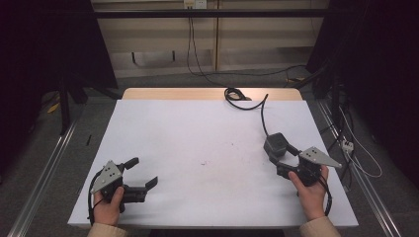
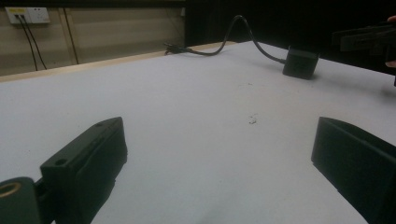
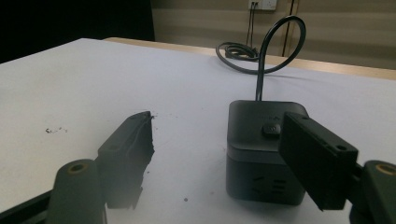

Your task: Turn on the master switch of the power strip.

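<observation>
— So how far along does the work look?

— Barely begun, by the look of it. The black cube socket (image 1: 274, 143) sits untouched on the white surface (image 1: 197, 148), its cord (image 1: 263, 111) running back to a loose coil (image 1: 236, 94) at the far edge. Nothing is gripped or lifted yet; the whole grasp seems left to do.

— Where does the cube lie relative to the right hand-held gripper (image 1: 282, 159)?

— Just ahead of it. In the high view the cube stands immediately beyond the jaw tips, near the right side of the surface. In the right gripper view the cube socket (image 3: 261, 154) sits toward one jaw, which overlaps its front corner; whether that jaw touches it cannot be told. The other jaw stands well off to the side with bare surface between. The jaws are spread wide, holding nothing.

— And the left hand-held gripper (image 1: 144, 174)?

— It rests low at the near left of the surface, well apart from the cube, jaws likewise spread with only white surface between them. From the left gripper view the cube (image 2: 300, 62) shows far off across the surface.
</observation>
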Motion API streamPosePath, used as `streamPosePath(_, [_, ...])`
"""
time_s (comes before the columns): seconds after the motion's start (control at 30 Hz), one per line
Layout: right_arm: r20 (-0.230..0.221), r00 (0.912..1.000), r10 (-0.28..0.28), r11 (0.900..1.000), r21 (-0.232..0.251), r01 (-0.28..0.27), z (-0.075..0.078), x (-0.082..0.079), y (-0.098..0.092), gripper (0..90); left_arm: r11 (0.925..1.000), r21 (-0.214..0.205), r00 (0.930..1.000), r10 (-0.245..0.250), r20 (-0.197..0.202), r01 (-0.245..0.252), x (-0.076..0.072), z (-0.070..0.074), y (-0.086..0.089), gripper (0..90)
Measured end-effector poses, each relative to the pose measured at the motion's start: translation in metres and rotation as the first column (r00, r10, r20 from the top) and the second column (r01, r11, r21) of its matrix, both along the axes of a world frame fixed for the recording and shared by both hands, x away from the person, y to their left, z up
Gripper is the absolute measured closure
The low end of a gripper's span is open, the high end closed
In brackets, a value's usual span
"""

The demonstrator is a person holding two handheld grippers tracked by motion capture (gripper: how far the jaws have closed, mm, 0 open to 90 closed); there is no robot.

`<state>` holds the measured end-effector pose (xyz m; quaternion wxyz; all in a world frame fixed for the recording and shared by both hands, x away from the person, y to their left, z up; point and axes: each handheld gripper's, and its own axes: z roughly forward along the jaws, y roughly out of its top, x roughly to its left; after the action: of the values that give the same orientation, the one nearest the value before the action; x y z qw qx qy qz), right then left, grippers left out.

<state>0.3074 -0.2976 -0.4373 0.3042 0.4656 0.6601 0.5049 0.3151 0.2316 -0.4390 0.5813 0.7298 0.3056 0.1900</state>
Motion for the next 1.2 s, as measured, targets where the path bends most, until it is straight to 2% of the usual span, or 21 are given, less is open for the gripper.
streamPosePath(0.23, [0.001,1.0,-0.007,1.0,-0.002,0.007,0.002,0.003,-0.001,27.6,0.9998,-0.018,1.0,0.002,0.0,-0.001,0.0,0.0,-0.001,3.1])
streamPosePath(0.37, [-0.002,0.9999,-0.01,0.9999,0.0,0.01,0.002,0.005,-0.002,28.6,1.0,-0.003,1.0,-0.003,0.003,0.003,0.001,0.0,0.0,3.1])
streamPosePath(0.67, [-0.009,0.9996,-0.028,0.9996,-0.004,0.028,0.004,0.008,-0.005,34.5,1.0,-0.007,1.0,-0.005,0.003,0.005,0.001,-0.001,0.0,3.1])
streamPosePath(0.77, [-0.016,0.9992,-0.037,0.9993,-0.008,0.037,0.006,0.01,-0.008,40.8,0.9999,-0.009,1.0,-0.006,0.002,0.006,0.001,-0.001,-0.001,3.1])
streamPosePath(1.2, [-0.028,0.9985,-0.046,0.9987,-0.022,0.046,0.007,0.016,-0.01,52.2,0.9999,-0.01,1.0,-0.008,0.0,0.008,0.001,-0.002,-0.001,3.1])
